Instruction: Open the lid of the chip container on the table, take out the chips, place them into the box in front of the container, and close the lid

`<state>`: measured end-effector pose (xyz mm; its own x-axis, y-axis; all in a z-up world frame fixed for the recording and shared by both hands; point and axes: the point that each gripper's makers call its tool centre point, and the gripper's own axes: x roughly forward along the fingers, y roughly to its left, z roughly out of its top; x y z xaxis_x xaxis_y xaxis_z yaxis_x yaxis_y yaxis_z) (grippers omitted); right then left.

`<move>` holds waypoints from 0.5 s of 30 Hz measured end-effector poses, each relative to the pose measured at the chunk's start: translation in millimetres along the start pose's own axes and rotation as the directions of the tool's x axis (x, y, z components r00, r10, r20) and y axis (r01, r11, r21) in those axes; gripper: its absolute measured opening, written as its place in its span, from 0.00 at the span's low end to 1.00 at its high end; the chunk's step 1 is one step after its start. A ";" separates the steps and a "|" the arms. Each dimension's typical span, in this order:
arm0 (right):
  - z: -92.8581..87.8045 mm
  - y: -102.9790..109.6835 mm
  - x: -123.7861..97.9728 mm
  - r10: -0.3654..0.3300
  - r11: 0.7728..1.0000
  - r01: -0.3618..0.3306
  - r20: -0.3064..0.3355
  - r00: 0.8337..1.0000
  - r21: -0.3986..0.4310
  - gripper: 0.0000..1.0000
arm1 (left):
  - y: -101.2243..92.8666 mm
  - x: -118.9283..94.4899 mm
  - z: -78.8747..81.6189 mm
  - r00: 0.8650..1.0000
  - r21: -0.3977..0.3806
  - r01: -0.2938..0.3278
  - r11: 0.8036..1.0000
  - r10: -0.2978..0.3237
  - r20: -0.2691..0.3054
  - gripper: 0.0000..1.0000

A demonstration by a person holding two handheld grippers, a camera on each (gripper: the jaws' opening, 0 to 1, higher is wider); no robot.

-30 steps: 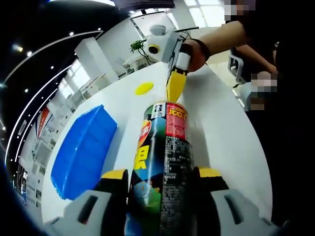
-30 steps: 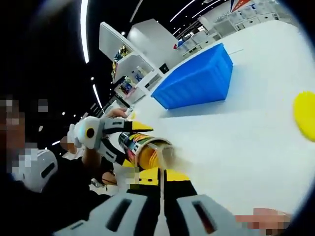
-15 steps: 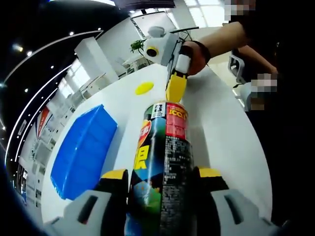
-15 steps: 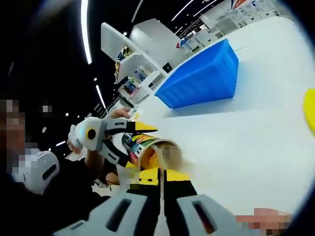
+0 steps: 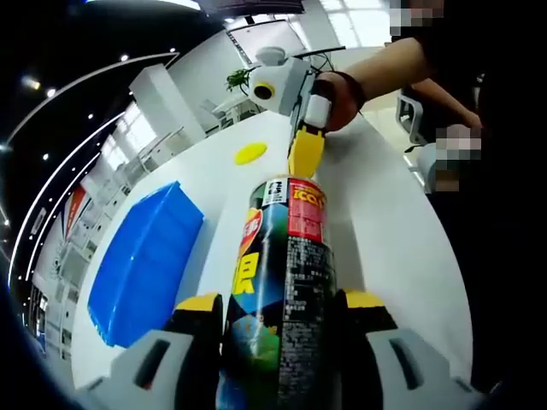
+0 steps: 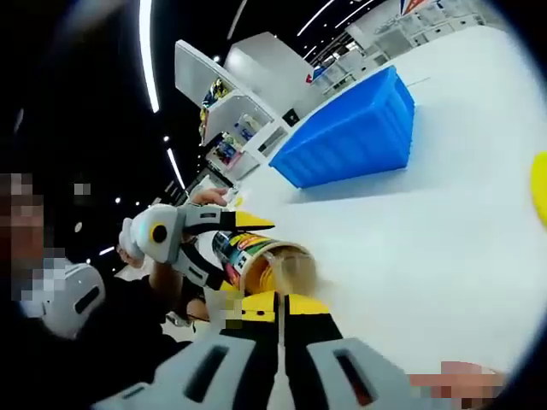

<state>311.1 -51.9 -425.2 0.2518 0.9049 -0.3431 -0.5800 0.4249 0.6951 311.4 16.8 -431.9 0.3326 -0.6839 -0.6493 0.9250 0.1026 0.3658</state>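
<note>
The lid [image 5: 250, 154], yellow, lies off on the table [image 5: 385, 222] at upper centre. Left tongs [image 5: 278, 312] clamp the can [image 5: 282, 282], lower centre; right tongs [image 6: 278, 309], jaws together, sit at its open mouth, chips seemingly inside. The box [image 6: 350, 137], upper right, awaits; reclosing remains.

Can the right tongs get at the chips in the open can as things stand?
Probably yes. The left tongs grip the black printed chip can, its lid off and open mouth facing the right tongs, which are shut right at it. They would need to open first.
</note>
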 end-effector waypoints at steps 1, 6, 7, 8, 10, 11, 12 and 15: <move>-0.3 0.7 0.8 0.001 1.000 -0.001 0.000 1.000 -0.001 0.01 | 0.0 0.0 0.0 1.000 0.000 0.000 1.000 0.000 0.000 0.55; 0.0 1.2 2.2 0.006 1.000 -0.006 -0.006 1.000 -0.001 0.01 | 0.3 -0.4 -0.5 1.000 -0.004 -0.003 1.000 0.003 -0.001 0.55; 0.1 1.0 2.2 0.006 1.000 -0.006 -0.007 1.000 0.000 0.01 | 0.3 -0.5 -0.6 1.000 -0.004 -0.004 1.000 0.004 -0.001 0.55; 0.2 0.7 2.1 0.006 1.000 -0.006 -0.006 1.000 -0.001 0.01 | 0.3 -0.6 -0.5 1.000 -0.004 -0.003 1.000 0.003 -0.001 0.55; 0.1 1.2 2.3 0.003 1.000 -0.003 -0.006 1.000 -0.011 0.01 | 0.4 -0.3 -0.7 1.000 -0.004 -0.003 1.000 0.003 -0.001 0.55; 0.0 1.4 2.4 0.002 1.000 -0.002 -0.006 1.000 -0.014 0.01 | 0.3 -0.2 -0.6 1.000 -0.004 -0.003 1.000 0.003 -0.001 0.55; 0.2 1.1 2.6 0.002 1.000 -0.002 -0.007 1.000 -0.013 0.01 | 0.3 0.0 -0.6 1.000 -0.003 -0.003 1.000 0.003 -0.002 0.55; 0.0 0.8 5.2 0.009 1.000 -0.009 -0.010 1.000 -0.003 0.01 | 0.2 0.2 -0.4 1.000 -0.004 -0.003 1.000 0.003 -0.002 0.55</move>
<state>311.9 -46.9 -426.4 0.2386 0.9085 -0.3430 -0.5845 0.4164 0.6964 311.8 16.9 -432.3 0.3360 -0.6822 -0.6494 0.9247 0.1079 0.3651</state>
